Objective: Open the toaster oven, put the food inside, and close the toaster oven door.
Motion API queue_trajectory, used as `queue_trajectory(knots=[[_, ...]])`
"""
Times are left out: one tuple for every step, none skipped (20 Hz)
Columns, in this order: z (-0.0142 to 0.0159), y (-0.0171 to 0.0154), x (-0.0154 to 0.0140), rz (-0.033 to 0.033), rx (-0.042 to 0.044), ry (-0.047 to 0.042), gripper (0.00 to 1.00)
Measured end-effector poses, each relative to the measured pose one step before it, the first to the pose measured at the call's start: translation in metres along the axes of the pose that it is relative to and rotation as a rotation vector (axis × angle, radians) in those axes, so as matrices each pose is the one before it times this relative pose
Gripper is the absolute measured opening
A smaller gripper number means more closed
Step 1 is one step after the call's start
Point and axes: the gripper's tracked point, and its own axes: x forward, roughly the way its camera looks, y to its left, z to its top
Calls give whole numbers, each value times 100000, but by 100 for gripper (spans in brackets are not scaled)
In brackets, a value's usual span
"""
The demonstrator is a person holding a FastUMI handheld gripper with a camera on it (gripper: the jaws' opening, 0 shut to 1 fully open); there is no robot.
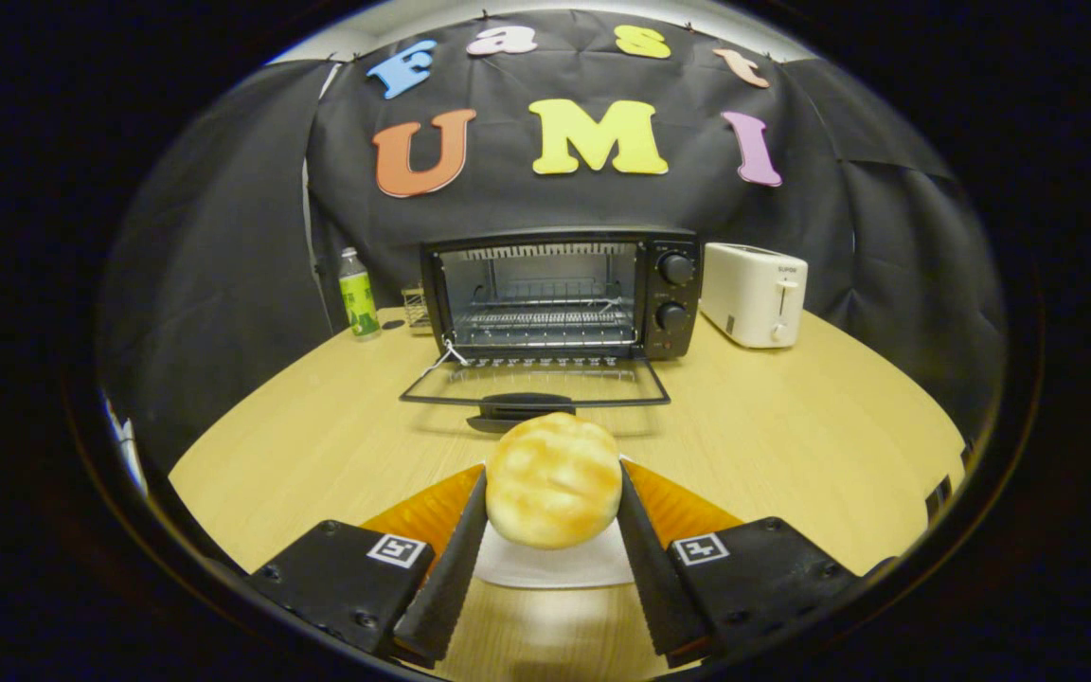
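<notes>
Already the door step looked done. Farthest left, a clear plastic bottle with a green label point(357, 294) stood on the pale wooden round table point(792, 445), with a small wire rack point(416, 307) just beside it against the oven's left side. In the middle sat the black toaster oven point(560, 294), its glass door point(534, 384) folded flat onto the table, handle nearest the camera, and a wire shelf bare inside. A white string hung at the door's left hinge. To the right of the oven stood a white 2-slot toaster point(754, 294), a little apart from it.

Nearer the camera, the gripper point(553, 483) had its 2 fingers closed against the sides of the round, golden-brown bread bun point(553, 480), 1 on each flank. A white plate point(555, 565) lay beneath the bun; whether the bun had cleared it could not be told.

The step in hand appeared to be carrying the food. The next move would call for a forward reach over the lowered door, high enough to miss its handle, and a release on the shelf.
</notes>
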Motion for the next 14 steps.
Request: queue_trajectory(knots=[[446,-61,-115,107,86,-567,80],[454,-86,4,-179,19,-851,80],[392,-157,22,-341,-523,-578,80],[304,-19,21,5,-492,-433,80],[438,32,101,336,346,-558,80],[417,135,164,1057,1513,-745,80],[444,465,240,2506,2820,-299,80],[256,746,372,3640,4225,416,80],[403,410,421,2824,5962,310,80],[507,343,540,2893,7068,276,80],[480,217,759,2184,6246,385,80],[604,24,850,1536,6632,167,80],[758,-70,974,1598,6602,202,80],[695,-56,978,1726,7196,130,80]])
